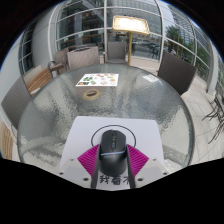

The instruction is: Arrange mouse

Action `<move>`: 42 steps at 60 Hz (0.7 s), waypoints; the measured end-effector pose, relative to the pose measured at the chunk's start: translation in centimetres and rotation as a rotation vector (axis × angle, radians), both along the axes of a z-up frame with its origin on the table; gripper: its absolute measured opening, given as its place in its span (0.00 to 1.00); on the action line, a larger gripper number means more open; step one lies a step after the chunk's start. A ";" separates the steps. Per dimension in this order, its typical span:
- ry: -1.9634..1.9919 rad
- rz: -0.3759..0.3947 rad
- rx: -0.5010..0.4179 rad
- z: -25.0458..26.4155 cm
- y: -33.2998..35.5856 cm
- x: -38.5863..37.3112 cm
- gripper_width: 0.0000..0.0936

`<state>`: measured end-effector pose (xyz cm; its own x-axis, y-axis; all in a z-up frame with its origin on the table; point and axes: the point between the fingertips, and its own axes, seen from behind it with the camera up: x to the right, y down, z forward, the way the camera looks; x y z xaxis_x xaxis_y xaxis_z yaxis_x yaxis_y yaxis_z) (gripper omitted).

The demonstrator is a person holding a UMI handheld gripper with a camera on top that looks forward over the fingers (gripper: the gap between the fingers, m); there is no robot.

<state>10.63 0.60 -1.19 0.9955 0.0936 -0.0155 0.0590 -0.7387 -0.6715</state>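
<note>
One black computer mouse (pixel 112 148) sits between the two fingers of the tool (pixel 112 160), resting on a white mouse pad (pixel 100 132) at the near edge of the round glass desk (pixel 60 110). The magenta pads (pixel 88 160) flank the mouse at either side, tight against its body as far as can be seen, so the tool looks clenched on the mouse. Judging by this, the step in hand is either the pick-up or the set-down of the mouse on the white pad; which of the two cannot be told. The next move calls for keeping the mouse square and centred on the pad and letting go without nudging it.

Farther out on the desk lie a small ring-shaped object (pixel 91 94) and, beyond it, a printed card with green marks (pixel 100 79). The desk top is clear glass. Around it stand dark chairs (pixel 118 49), and the far side of the room is tall glazing with a lit ceiling panel (pixel 128 23) above.
</note>
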 end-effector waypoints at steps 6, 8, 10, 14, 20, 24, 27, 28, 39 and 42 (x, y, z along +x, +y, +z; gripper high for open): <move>-0.008 0.007 -0.027 -0.5 -0.3 0.1 0.56; -0.029 0.000 -0.051 -0.6 -0.4 0.3 0.67; -0.061 -0.007 -0.066 -0.4 -0.6 0.9 0.76; -0.081 -0.012 -0.050 1.2 -1.0 1.1 0.85; -0.043 -0.030 -0.001 4.8 -1.4 -0.1 0.85; -0.045 -0.039 0.029 7.4 -2.4 -0.8 0.85; -0.044 -0.035 0.050 9.7 -3.3 -1.8 0.85; -0.042 -0.034 0.058 10.4 -3.7 -2.2 0.85; 0.006 -0.011 0.142 17.2 -8.3 -6.9 0.85; 0.017 -0.012 0.164 18.8 -9.4 -7.8 0.85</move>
